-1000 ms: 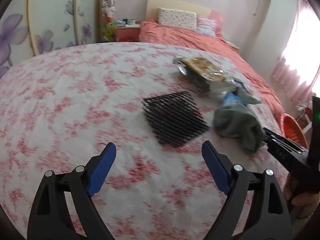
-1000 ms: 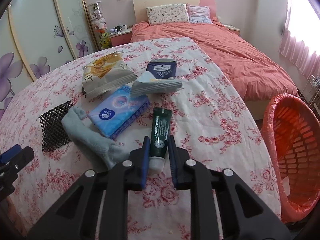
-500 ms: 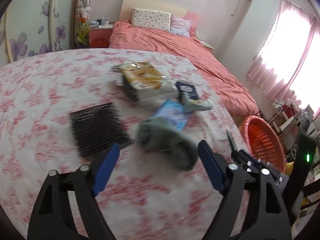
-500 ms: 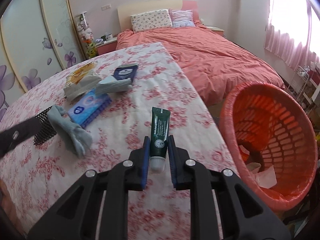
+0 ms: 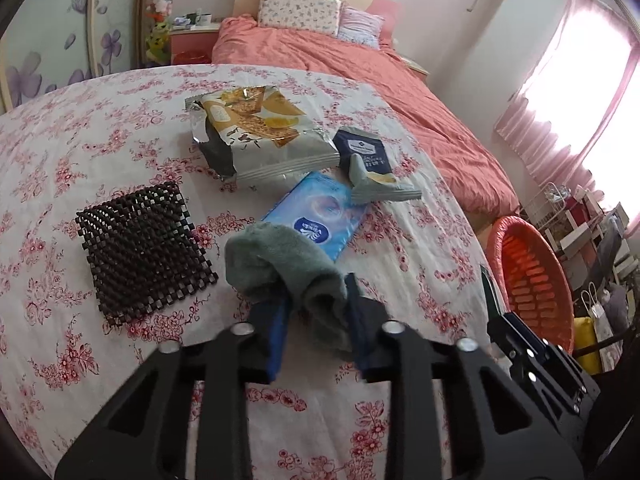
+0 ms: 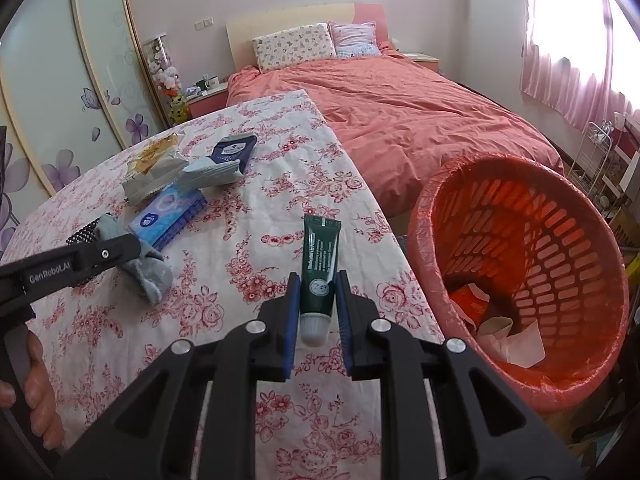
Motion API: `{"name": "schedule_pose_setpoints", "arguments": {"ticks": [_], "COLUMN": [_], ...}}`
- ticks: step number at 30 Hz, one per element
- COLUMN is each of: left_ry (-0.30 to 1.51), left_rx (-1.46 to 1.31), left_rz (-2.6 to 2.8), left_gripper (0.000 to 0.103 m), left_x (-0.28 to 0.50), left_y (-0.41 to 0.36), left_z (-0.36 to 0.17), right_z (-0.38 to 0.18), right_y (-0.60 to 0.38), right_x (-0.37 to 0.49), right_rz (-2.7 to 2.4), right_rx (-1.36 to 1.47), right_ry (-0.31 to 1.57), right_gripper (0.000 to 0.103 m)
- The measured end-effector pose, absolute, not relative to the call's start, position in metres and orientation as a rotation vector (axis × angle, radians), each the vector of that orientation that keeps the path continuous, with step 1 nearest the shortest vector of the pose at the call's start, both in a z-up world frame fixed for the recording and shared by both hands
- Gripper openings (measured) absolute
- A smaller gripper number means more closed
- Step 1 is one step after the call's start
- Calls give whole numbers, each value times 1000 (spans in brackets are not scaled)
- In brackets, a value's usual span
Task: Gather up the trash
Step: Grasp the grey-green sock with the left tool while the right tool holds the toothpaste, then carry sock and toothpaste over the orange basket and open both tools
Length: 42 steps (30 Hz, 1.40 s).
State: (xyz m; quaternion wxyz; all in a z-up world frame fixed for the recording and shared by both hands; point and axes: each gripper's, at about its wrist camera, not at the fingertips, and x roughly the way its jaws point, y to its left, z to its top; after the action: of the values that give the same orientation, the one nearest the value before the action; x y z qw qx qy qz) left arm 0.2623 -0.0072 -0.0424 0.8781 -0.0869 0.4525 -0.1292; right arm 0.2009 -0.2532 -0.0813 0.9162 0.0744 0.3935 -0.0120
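My right gripper [image 6: 318, 312] is shut on a dark green tube [image 6: 320, 264], held above the table's right edge beside the orange basket [image 6: 560, 400], which has paper scraps inside. My left gripper [image 5: 316, 312] is shut on a grey sock [image 5: 288, 268] on the floral tablecloth; it also shows in the right wrist view [image 6: 108, 258]. Beyond the sock lie a blue tissue pack [image 5: 320, 212], a yellow snack bag [image 5: 256, 128] and a navy packet [image 5: 364, 152].
A black mesh mat [image 5: 140, 248] lies left of the sock. The floral table [image 5: 80, 140] ends at its right edge near the basket [image 5: 532, 280]. A pink bed [image 6: 400, 112] stands behind, with a wire shelf [image 6: 596, 152] by the window.
My left gripper moved forward and closed on the grey sock. My right gripper carried the green tube right, closer to the orange basket.
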Motion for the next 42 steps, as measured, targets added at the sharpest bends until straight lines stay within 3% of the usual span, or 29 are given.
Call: {"name": "schedule_pose_setpoints", "arguments": {"ticks": [4, 18, 42], "left_ry": [919, 852, 824], "left_rx": [-185, -174, -78], "left_rz": [-311, -400, -642], "left_gripper": [11, 11, 11], "left_x": [255, 232, 203], "left_y": [-4, -21, -134], "left_z": [-38, -11, 3], "right_z": [-79, -52, -23], "right_y": [-252, -267, -352], "right_x": [196, 166, 107], "right_rz": [-22, -44, -242], "right_rx": [153, 169, 221], "right_ry": [800, 724, 580], "right_gripper": [18, 18, 18]}}
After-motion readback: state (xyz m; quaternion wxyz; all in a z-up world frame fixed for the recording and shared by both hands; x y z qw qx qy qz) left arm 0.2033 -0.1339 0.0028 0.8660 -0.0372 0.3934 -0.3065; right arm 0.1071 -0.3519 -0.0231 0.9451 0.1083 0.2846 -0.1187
